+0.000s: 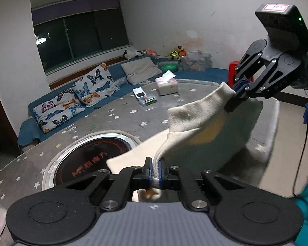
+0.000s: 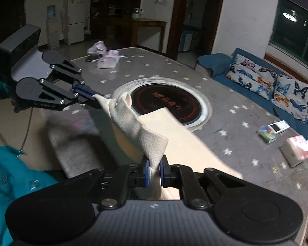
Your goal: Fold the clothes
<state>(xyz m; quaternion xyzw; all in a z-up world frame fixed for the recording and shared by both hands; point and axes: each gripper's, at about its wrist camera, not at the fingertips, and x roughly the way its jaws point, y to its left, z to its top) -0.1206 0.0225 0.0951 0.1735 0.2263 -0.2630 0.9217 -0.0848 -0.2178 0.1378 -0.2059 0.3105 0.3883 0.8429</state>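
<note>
A cream fleece garment (image 1: 195,121) hangs in the air between my two grippers above the near edge of the table. My left gripper (image 1: 156,172) is shut on one edge of it. My right gripper (image 1: 233,98) is shut on the other end, up and to the right. In the right wrist view the right gripper (image 2: 154,171) pinches the garment (image 2: 137,129), and the left gripper (image 2: 92,100) holds its far end. The lower part of the garment drapes onto the table (image 2: 180,143).
The round table has a grey star-patterned cover (image 1: 117,114) and a dark round hob (image 1: 92,155) in its middle. A tissue box (image 1: 167,85), a phone (image 1: 140,94) and small packets lie at the far side. A blue sofa with butterfly cushions (image 1: 71,102) stands behind.
</note>
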